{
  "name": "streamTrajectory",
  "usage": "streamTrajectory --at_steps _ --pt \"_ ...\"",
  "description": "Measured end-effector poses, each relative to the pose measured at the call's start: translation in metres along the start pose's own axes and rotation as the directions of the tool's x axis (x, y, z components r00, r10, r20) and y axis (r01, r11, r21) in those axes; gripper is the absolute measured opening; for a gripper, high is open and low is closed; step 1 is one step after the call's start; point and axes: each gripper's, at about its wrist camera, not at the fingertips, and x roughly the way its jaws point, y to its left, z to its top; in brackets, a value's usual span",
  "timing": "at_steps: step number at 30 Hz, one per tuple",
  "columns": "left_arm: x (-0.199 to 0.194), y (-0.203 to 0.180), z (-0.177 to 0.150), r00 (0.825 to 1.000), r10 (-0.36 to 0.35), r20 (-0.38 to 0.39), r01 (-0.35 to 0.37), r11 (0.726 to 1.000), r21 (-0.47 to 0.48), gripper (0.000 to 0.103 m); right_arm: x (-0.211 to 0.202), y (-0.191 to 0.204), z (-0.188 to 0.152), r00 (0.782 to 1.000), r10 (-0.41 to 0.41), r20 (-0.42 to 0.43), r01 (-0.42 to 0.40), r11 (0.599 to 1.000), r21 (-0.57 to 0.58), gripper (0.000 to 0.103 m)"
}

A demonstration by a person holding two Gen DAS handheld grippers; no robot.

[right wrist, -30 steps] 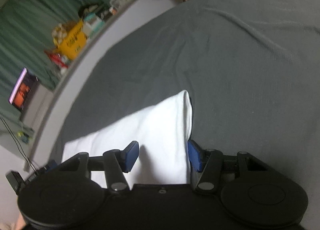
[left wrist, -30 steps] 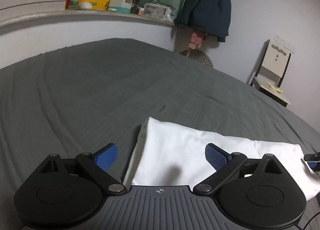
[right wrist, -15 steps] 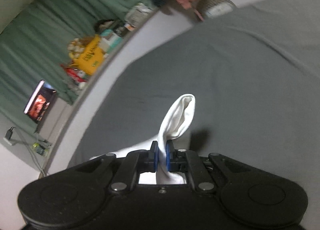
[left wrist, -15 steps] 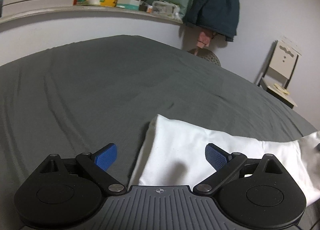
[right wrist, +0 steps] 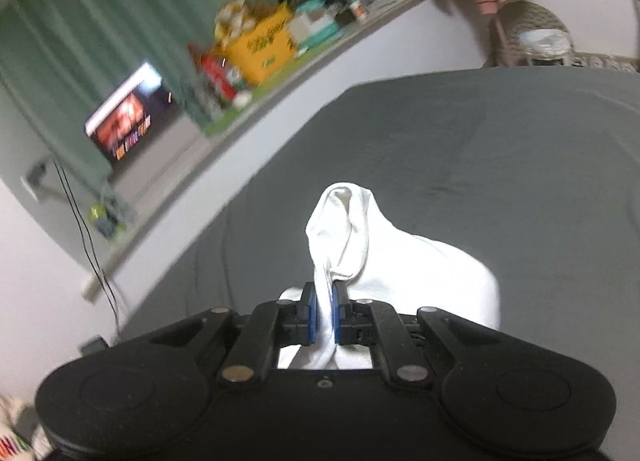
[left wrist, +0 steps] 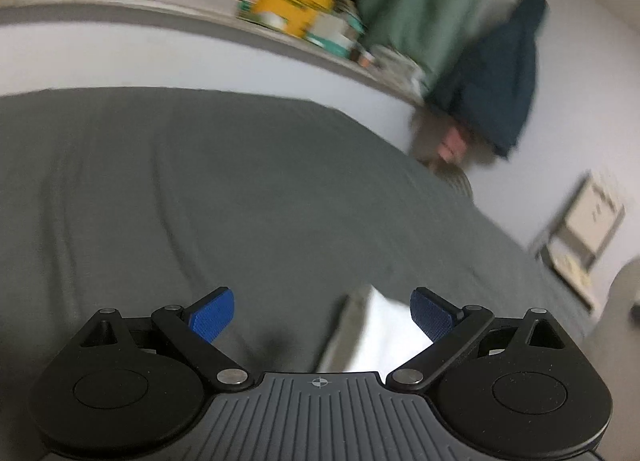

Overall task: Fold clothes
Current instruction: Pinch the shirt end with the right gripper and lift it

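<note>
A white garment (right wrist: 404, 261) lies on the grey bed sheet (right wrist: 500, 165). My right gripper (right wrist: 324, 313) is shut on one end of it, and the pinched cloth rises in a bunched fold above the blue pads while the rest drapes down to the right. In the left wrist view only a corner of the white garment (left wrist: 384, 329) shows, low between the fingers. My left gripper (left wrist: 322, 317) stands open just above the sheet, its blue pads wide apart and touching nothing. That view is blurred by motion.
A white ledge (left wrist: 160, 17) along the bed's far side carries a yellow box (right wrist: 264, 45) and small packages. Green curtains hang behind it, and a lit screen (right wrist: 128, 113) stands at the left. A dark coat (left wrist: 496, 85) hangs on the wall, with a wooden chair (left wrist: 580, 237) beyond the bed's right edge.
My right gripper closed on the garment's end and lifted it up off the sheet. The left gripper stayed open and rolled and shifted, so less of the garment shows between its fingers.
</note>
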Motion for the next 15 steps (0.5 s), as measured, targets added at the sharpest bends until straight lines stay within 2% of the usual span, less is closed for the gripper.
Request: streamTrajectory --at_steps 3,9,12,15 --pt "0.002 0.015 0.001 1.000 0.007 0.024 -0.005 0.997 -0.083 0.098 0.036 0.027 -0.011 0.998 -0.022 -0.061 0.018 0.998 -0.065 0.008" --pt "0.014 0.028 -0.004 1.000 0.010 0.028 -0.006 0.989 -0.145 0.098 0.106 0.070 -0.038 0.984 -0.074 -0.161 0.051 0.989 -0.142 0.008" --pt "0.018 0.033 -0.005 0.999 0.009 0.045 -0.001 0.986 -0.170 0.098 0.138 0.073 -0.042 0.977 -0.103 -0.185 0.083 0.990 -0.112 0.008" --pt "0.021 0.039 -0.006 0.998 0.017 0.053 -0.005 0.978 -0.207 0.098 0.161 0.064 -0.045 0.974 -0.082 -0.211 0.083 0.997 -0.004 0.008"
